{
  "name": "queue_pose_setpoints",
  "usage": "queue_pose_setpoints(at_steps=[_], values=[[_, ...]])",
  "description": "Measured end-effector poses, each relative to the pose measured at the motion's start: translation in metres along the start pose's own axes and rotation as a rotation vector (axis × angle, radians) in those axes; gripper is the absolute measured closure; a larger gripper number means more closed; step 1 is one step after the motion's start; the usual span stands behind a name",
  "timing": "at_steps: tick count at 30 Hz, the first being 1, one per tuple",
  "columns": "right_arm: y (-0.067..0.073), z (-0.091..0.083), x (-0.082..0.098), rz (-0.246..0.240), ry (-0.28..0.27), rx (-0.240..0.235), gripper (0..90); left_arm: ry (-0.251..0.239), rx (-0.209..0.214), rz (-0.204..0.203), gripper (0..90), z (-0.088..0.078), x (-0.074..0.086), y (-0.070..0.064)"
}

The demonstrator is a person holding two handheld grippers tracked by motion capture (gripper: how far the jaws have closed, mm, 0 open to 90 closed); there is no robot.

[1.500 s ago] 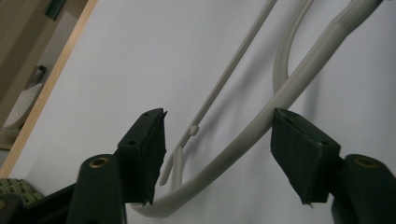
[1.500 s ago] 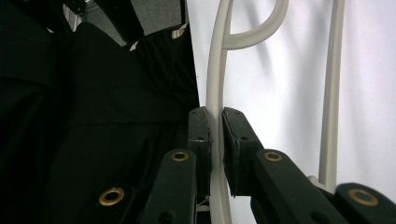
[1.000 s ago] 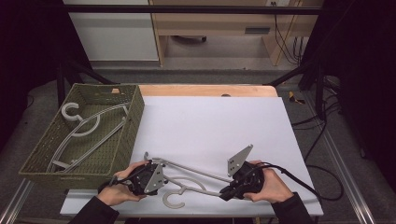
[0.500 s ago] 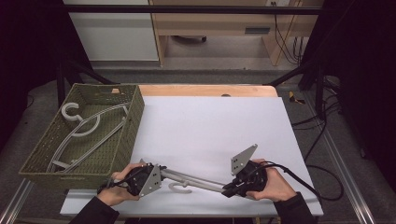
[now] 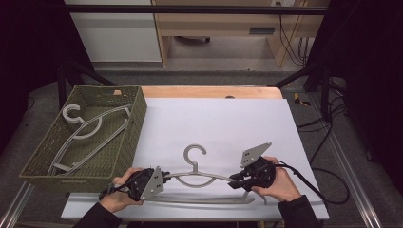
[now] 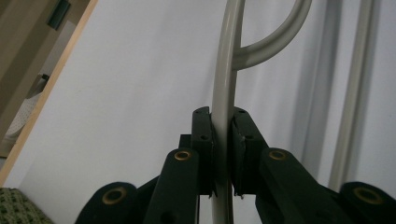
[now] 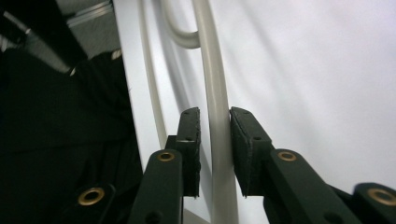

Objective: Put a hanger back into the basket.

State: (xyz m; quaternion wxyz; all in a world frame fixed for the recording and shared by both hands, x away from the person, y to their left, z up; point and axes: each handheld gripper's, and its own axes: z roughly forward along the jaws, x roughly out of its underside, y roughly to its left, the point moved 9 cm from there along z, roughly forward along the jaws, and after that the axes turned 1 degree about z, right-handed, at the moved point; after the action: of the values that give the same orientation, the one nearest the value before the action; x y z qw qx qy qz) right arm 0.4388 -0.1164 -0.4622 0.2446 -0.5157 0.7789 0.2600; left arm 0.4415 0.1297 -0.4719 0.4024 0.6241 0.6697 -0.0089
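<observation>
Big change vs a sec ago: the hanger (image 5: 202, 178) got flipped. Its hook lay toward my edge of the counter (image 5: 218, 123) then; now the hook points away from me, w/ the arched shoulders in the middle and the straight bar nearest me. Hanger lies flat on the white sheet, between my two hands, just right of the basket (image 5: 138, 111).

My left gripper (image 5: 165, 177) has just been closing, and in the left gripper view both pads (image 6: 243, 154) sit tight on the hanger's shoulder rod, so it's clamped on the left shoulder. My right gripper (image 5: 234, 179) has just been opening a bit: in the right gripper view the rod runs between the jaws, w/ a sliver of gap on one side and the other pad about touching. I read that as a grip let go, not holding.

Meaning, IMO: the turn-over is done and the left side now carries the hanger. It's oriented hook-away, same as what's in the basket, so prob. next is a lift or slide left into it.

Containers: one green woven basket at the counter's left edge, open top. Inside lie at least two pale hangers (image 5: 88, 135), overlapping, hooks toward the far end.
</observation>
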Motion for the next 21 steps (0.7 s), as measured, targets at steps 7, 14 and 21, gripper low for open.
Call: queue_pose_setpoints(at_steps=[7, 14, 21], values=[[-0.019, -0.016, -0.009, 0.077, -0.166, 0.141, 48.6, 0.019, -0.035, -0.066, 81.8, -0.008, -0.003, 0.005], [-0.036, -0.037, -0.004, 0.178, -0.29, 0.25, 26.4, 0.046, -0.089, -0.219, 81.8, -0.013, 0.0, 0.016], [-0.049, -0.058, 0.01, 0.268, -0.383, 0.349, 14.4, 0.02, -0.142, -0.323, 81.8, -0.028, -0.005, 0.027]])
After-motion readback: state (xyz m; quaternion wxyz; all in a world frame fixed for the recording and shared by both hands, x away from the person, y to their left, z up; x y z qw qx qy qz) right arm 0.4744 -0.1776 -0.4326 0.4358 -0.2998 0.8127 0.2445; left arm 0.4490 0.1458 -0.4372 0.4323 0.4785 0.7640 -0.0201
